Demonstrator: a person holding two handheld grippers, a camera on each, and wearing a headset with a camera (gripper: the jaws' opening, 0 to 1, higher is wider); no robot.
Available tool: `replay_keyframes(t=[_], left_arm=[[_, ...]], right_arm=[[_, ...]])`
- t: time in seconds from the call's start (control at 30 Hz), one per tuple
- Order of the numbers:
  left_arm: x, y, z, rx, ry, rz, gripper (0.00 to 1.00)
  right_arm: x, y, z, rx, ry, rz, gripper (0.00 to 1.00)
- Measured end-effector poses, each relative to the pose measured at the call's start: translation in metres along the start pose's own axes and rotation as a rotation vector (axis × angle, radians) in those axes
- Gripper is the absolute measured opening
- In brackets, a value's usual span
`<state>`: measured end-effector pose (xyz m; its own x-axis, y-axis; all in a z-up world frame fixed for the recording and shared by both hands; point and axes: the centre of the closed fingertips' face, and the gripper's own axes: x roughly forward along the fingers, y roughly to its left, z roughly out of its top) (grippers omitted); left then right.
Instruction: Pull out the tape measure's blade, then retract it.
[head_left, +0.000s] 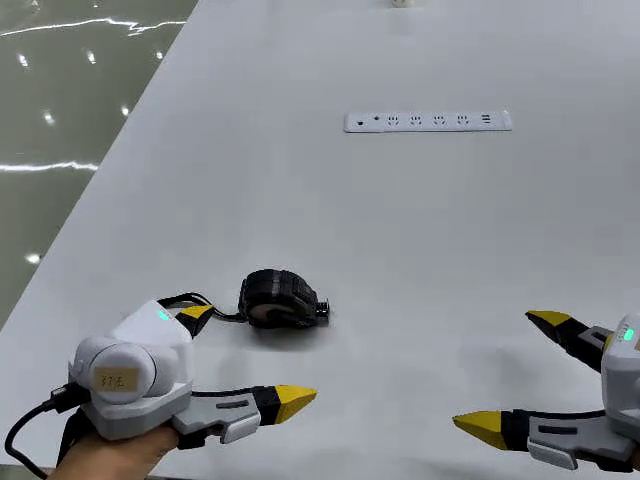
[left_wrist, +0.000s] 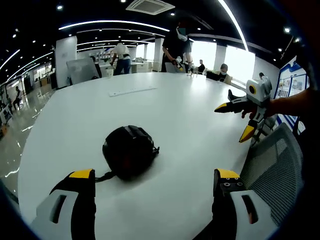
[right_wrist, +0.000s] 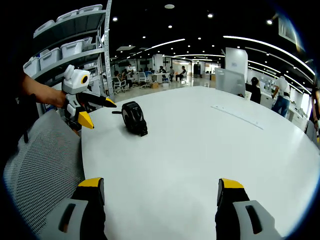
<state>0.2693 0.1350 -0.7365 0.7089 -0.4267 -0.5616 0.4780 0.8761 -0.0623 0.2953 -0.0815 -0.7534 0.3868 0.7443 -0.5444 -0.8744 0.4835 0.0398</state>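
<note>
A black tape measure lies on the white table, its blade fully inside and a black wrist cord trailing to its left. In the left gripper view the tape measure sits just ahead of the jaws, a little left of centre. My left gripper is open at the lower left, its jaws beside the case without touching it. My right gripper is open at the lower right, well away from the case. The right gripper view shows the tape measure far off, with the left gripper near it.
A white power strip lies flat further back on the table. A mesh chair stands at the table's near edge. People stand and sit in the room beyond the far edge. Glossy floor lies left of the table.
</note>
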Motion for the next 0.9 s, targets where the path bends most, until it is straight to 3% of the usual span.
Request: replay_keyframes(t=[0.53,0.9], left_arm=[[-0.010,-0.002,0.002,0.038,-0.023,0.011,0.99],[-0.019,0.001,-0.003,0.002,-0.028,0.001,0.99]], right_arm=[[-0.010,-0.001,0.004,0.014,-0.038,-0.015,0.99],[-0.014,0.001,0.003,0.030,-0.050,-0.025,0.99]])
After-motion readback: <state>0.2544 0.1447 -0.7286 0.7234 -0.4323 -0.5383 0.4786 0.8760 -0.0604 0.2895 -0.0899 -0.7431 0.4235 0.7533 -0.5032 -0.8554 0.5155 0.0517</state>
